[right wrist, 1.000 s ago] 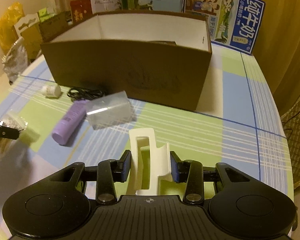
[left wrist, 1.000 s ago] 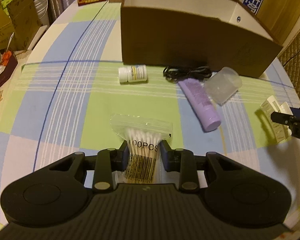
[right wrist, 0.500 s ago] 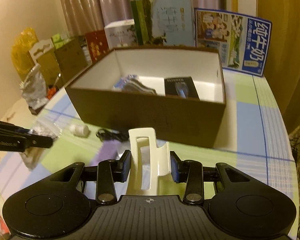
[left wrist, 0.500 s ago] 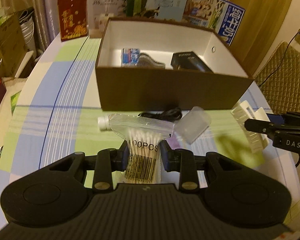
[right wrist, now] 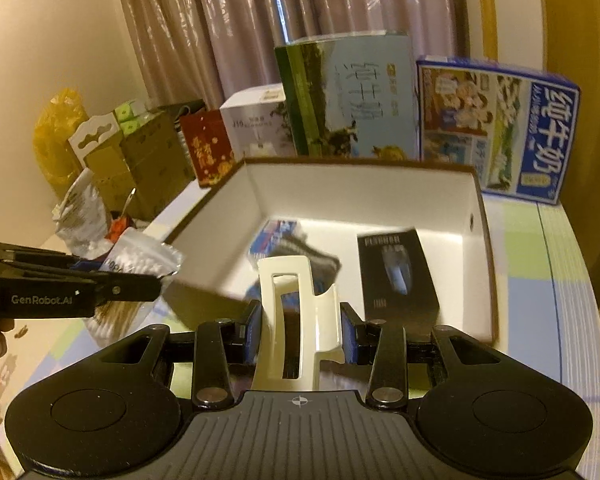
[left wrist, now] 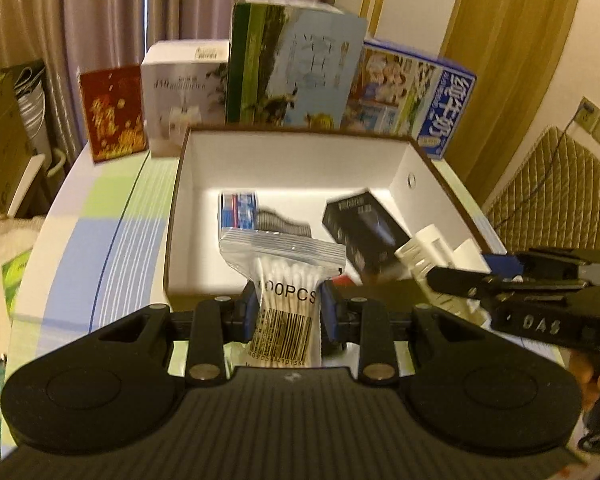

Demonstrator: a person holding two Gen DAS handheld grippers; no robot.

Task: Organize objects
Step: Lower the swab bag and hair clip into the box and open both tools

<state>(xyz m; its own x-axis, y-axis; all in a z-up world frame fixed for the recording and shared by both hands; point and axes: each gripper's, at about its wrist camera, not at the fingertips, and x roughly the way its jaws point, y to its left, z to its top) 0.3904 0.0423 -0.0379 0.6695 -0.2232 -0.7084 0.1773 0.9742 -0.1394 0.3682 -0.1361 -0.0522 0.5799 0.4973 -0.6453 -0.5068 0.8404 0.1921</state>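
My left gripper [left wrist: 287, 312] is shut on a clear zip bag of cotton swabs [left wrist: 286, 280], held above the near wall of the brown box [left wrist: 172, 216]. My right gripper [right wrist: 300, 328] is shut on a white hair claw clip [right wrist: 290, 320], held over the near edge of the same box [right wrist: 486, 264]. Inside the white-lined box lie a black carton [left wrist: 364, 228] and a blue-and-white packet [left wrist: 238, 210]. In the left wrist view the right gripper [left wrist: 452, 276] comes in from the right with the clip [left wrist: 420, 256]. In the right wrist view the left gripper [right wrist: 156, 284] shows at the left with the bag [right wrist: 140, 258].
Tall cartons stand behind the box: a red one [left wrist: 112, 112], a white one [left wrist: 180, 92], a green-blue one [left wrist: 292, 68] and a blue milk carton [left wrist: 416, 100]. Cardboard boxes and bags [right wrist: 112, 160] crowd the left side. A quilted chair back [left wrist: 556, 196] is at the right. A checked cloth [left wrist: 100, 240] covers the table.
Both grippers have risen and moved forward to the box, each still holding its item. The box's inside now shows from above, and the items on the cloth have dropped out of view.
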